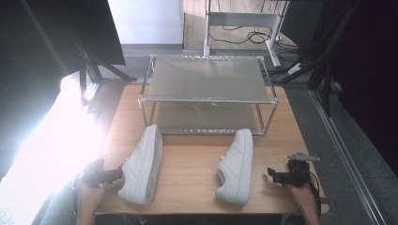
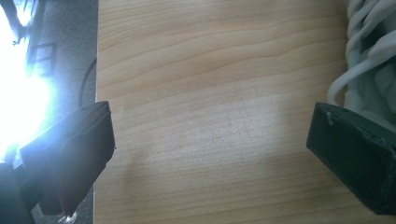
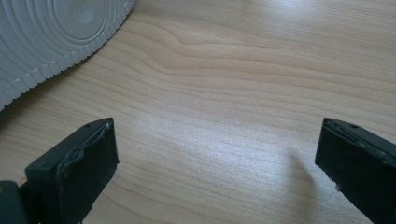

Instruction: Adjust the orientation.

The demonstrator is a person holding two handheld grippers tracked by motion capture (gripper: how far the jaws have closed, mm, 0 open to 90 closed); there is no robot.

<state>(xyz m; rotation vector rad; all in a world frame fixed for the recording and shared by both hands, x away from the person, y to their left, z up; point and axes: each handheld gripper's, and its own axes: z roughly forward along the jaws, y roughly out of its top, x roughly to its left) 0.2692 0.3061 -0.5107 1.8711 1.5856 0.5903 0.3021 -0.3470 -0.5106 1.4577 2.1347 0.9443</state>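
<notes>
While lying on its side in front of the rack (image 1: pixel 208 93), left shoe (image 1: pixel 142 164) waiting beside spread left gripper (image 1: pixel 112 176); pinching the collar squarely; right gripper (image 1: pixel 277 177) gaping too, right of the other shoe (image 1: pixel 236 166).

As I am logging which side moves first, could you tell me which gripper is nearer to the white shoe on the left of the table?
Left. The left gripper sits right at the left shoe, open; the right gripper is beyond the other shoe.
</notes>
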